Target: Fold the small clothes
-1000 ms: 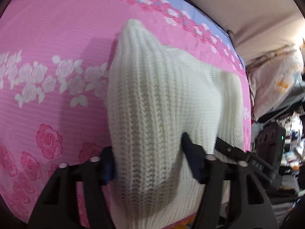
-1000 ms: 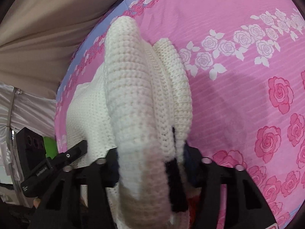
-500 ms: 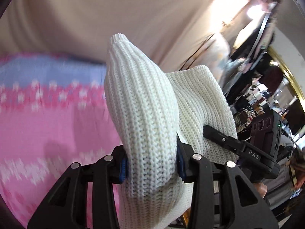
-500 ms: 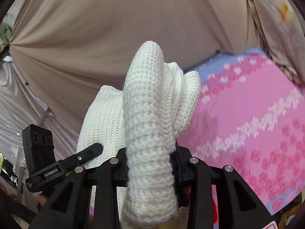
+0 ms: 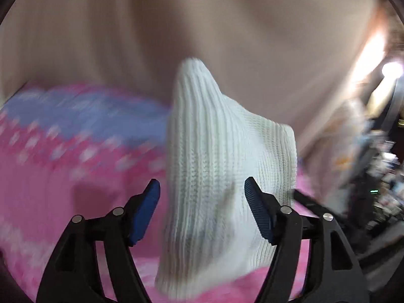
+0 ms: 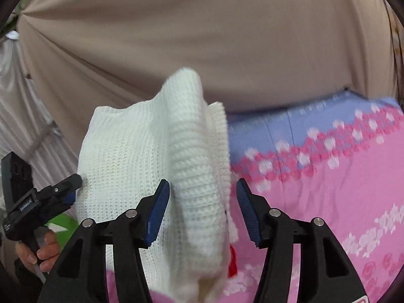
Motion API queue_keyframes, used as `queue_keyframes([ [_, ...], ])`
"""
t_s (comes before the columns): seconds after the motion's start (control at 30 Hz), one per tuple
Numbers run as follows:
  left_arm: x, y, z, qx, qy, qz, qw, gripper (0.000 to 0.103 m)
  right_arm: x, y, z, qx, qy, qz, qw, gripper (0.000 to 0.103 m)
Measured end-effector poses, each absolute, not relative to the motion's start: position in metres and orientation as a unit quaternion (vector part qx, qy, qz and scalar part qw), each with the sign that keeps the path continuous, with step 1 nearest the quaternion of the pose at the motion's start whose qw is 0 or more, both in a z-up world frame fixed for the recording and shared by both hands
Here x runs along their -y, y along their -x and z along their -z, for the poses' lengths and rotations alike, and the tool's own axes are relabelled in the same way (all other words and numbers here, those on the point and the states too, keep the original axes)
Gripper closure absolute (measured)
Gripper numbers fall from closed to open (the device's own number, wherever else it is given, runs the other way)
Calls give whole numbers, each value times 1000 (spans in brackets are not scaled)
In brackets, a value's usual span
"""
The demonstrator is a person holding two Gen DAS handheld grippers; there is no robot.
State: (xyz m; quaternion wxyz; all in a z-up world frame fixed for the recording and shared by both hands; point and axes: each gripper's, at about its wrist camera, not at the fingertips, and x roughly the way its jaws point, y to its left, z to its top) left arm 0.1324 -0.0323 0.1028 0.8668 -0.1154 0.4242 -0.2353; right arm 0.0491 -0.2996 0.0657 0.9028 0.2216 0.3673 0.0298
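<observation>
A white knitted garment stands bunched up between the fingers of my left gripper, whose blue pads are spread apart and clear of the knit. In the right wrist view the same garment rises between the open pads of my right gripper; a thick ribbed roll of it lies in the gap. The garment rests on the pink rose-patterned bedspread. The left gripper also shows in the right wrist view, at the garment's left edge.
A beige curtain hangs behind the bed. The bedspread has a blue band at its far edge. A pale patterned cloth and dark clutter lie at the right. The person's hand holds the left tool.
Both grippers have opened and let go of the knitted garment, which they were squeezing before. The views have tilted down again, so more of the bedspread shows.
</observation>
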Motion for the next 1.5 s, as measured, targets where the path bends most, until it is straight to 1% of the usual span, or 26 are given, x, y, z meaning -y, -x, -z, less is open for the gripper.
queue_keyframes([
  [0.03, 21, -132, -68, -459, 106, 194, 860, 40, 297, -50, -41, -401, -224, -12, 888, 55],
  [0.07, 11, -124, -45, -477, 106, 184, 853, 41, 296, -42, -18, -423, -241, -10, 873, 58],
  [0.13, -1, -102, -20, -484, 115, 180, 849, 40, 286, -20, 4, -433, -259, -26, 863, 59],
  [0.23, -2, -84, 5, -502, 120, 176, 838, 39, 274, -4, 26, -457, -264, -35, 848, 58],
  [0.33, 12, -79, 25, -513, 116, 169, 833, 39, 264, -15, 48, -484, -274, -36, 830, 57],
  [0.37, 17, -80, 29, -515, 109, 168, 833, 39, 262, -20, 50, -488, -279, -38, 826, 55],
  [0.43, 21, -82, 31, -517, 89, 164, 835, 39, 259, -37, 61, -494, -286, -40, 820, 47],
  [0.53, 29, -97, 39, -526, 64, 158, 833, 39, 252, -55, 74, -509, -295, -53, 807, 47],
  [0.57, 30, -102, 43, -534, 61, 150, 830, 39, 249, -62, 82, -518, -294, -56, 801, 51],
  [0.6, 29, -108, 48, -544, 58, 135, 826, 39, 246, -67, 88, -528, -284, -53, 799, 79],
  [0.63, 28, -111, 49, -550, 57, 128, 824, 39, 244, -72, 89, -539, -270, -49, 797, 89],
  [0.77, 29, -120, 51, -553, 37, 110, 825, 38, 246, -58, 39, -467, -242, -52, 849, 90],
  [0.8, 31, -121, 53, -554, 32, 109, 824, 38, 248, -58, 39, -465, -233, -48, 853, 88],
  [0.83, 34, -123, 58, -560, 26, 106, 821, 38, 250, -63, 50, -482, -224, -40, 846, 87],
  [0.9, 37, -124, 67, -566, 22, 99, 818, 38, 257, -75, 100, -558, -210, -18, 803, 84],
  [0.93, 38, -123, 70, -568, 22, 94, 817, 38, 261, -74, 111, -557, -225, -21, 799, 75],
  [1.03, 34, -114, 58, -562, 21, 83, 823, 38, 270, -57, 90, -526, -268, -14, 807, 75],
  [1.1, 34, -104, 44, -546, 6, 75, 834, 38, 268, -40, 64, -504, -247, -2, 828, 73],
  [1.17, 35, -90, 26, -518, -11, 68, 853, 36, 263, -20, 39, -482, -199, 34, 853, 69],
  [1.27, 41, -73, 5, -487, -19, 73, 870, 36, 253, 8, 18, -460, -159, 85, 870, 61],
  [1.33, 45, -61, -3, -471, -26, 76, 879, 35, 246, 25, 12, -446, -150, 101, 877, 54],
  [1.43, 55, -49, -7, -459, -47, 82, 883, 34, 232, 39, 10, -435, -122, 106, 886, 46],
  [1.5, 58, -43, -5, -458, -59, 82, 883, 33, 227, 44, 11, -436, -112, 107, 887, 45],
])
